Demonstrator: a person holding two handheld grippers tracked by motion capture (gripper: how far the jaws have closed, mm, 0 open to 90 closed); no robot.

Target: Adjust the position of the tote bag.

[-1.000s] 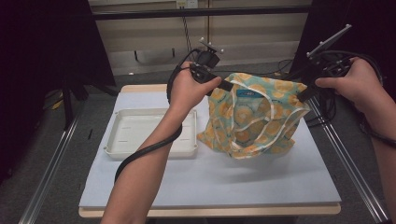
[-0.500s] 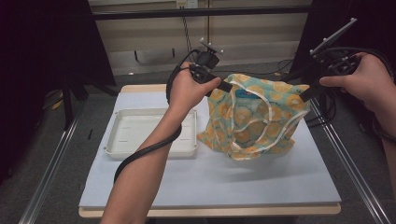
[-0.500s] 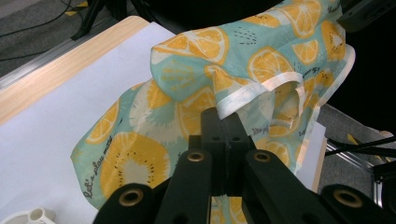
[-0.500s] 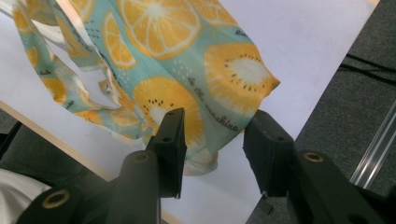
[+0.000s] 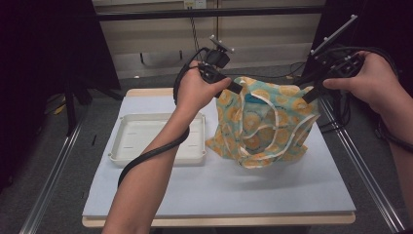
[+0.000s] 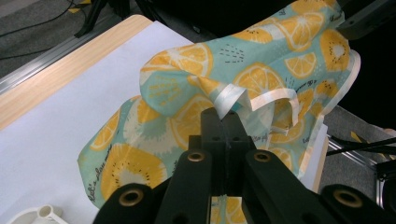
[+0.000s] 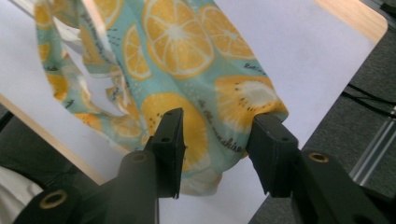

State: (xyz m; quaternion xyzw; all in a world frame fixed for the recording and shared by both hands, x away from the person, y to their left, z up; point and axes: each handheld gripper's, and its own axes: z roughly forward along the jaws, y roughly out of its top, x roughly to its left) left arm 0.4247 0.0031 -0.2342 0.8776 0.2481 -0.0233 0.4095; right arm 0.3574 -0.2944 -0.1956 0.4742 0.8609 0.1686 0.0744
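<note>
Two claws work one cloth bag (image 5: pixel 263 122), teal with an orange-slice print and pale strap handles, held up over the right half of the worktop (image 5: pixel 219 190).

Left claw (image 5: pixel 234 87): jaws pressed together on the bag's upper edge; in the left gripper view (image 6: pixel 223 122) a fold of fabric and a bit of white strap sit pinched at the tips. Cable trails back along the forearm.

Right claw (image 5: pixel 311 92): at the bag's far right corner. In the right gripper view (image 7: pixel 219 135) the jaws stand spread, having just been opening, with the printed fabric between them; whether either pad presses on the cloth I cannot tell from here.

Bag: top edge stretched between the two claws, body hanging in loose folds, lower hem resting on the white sheet that covers the worktop. Strap handles droop across its front.

White tray (image 5: pixel 131 156): flat on the left half of the worktop, just beside the bag's lower left corner.
</note>
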